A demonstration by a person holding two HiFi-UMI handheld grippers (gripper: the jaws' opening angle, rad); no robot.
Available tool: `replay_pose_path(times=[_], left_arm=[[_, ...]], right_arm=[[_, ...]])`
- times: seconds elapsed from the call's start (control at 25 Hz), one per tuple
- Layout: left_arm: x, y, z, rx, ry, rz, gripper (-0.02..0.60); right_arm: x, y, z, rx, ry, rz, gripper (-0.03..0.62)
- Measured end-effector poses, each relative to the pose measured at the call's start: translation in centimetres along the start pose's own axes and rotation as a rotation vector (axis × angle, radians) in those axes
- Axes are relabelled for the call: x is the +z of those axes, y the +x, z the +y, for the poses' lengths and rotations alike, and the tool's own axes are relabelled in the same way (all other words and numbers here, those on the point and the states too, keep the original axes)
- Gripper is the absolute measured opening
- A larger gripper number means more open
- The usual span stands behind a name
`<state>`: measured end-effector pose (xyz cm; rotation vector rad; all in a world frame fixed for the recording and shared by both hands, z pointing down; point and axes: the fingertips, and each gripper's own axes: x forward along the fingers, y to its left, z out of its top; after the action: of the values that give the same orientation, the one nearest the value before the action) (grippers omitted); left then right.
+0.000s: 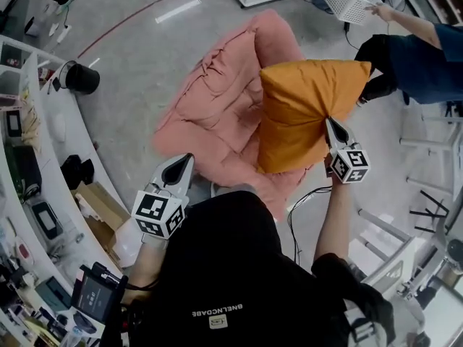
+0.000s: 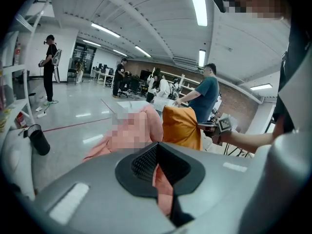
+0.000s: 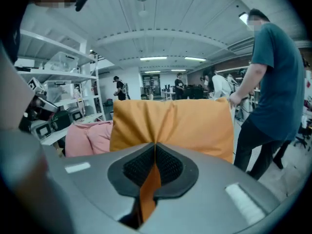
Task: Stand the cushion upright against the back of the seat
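Cushion: the plump orange fabric cushion [image 1: 304,110] hangs upright above the soft pink padded seat [image 1: 217,100], not yet propped against its back.
Right gripper [image 3: 155,156]: fingers pinched on the cushion's edge.
Left gripper [image 2: 156,162]: fingers clamped on the pink seat fabric.
Remaining: lean the cushion on the backrest and release it.

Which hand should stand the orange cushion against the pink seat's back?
Right. The right gripper is shut on the orange cushion, holding it above the pink seat; the left gripper is pinching that seat's fabric.
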<state>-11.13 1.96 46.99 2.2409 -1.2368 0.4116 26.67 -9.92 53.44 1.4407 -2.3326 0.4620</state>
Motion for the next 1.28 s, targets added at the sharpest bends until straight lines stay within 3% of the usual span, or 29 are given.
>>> replay_pose_path(times=[0.28,0.56,0.96,1.28], left_arm=[[-0.1,-1.1,0.8,0.026,-0.028,-0.02,0.017],[-0.4,-1.7,2.0,0.057,-0.056,-0.032,0.017],[-1.4,-2.7,3.2,0.099,-0.088,-0.034,0.017],[-1.4,-3.0,3.4,0.112,-0.093,-0.027,0.017]], right_arm=[[5.2,1.3,5.5,0.229,-0.216,-0.023,0.011],[6.2,5.2,10.1,0.391,-0.36,0.01,0.011],[0.7,13.2,14.8,0.384,-0.355,0.175,0.011],[-2.7,14.6,15.7,0.325,-0.213,0.2,0.023]])
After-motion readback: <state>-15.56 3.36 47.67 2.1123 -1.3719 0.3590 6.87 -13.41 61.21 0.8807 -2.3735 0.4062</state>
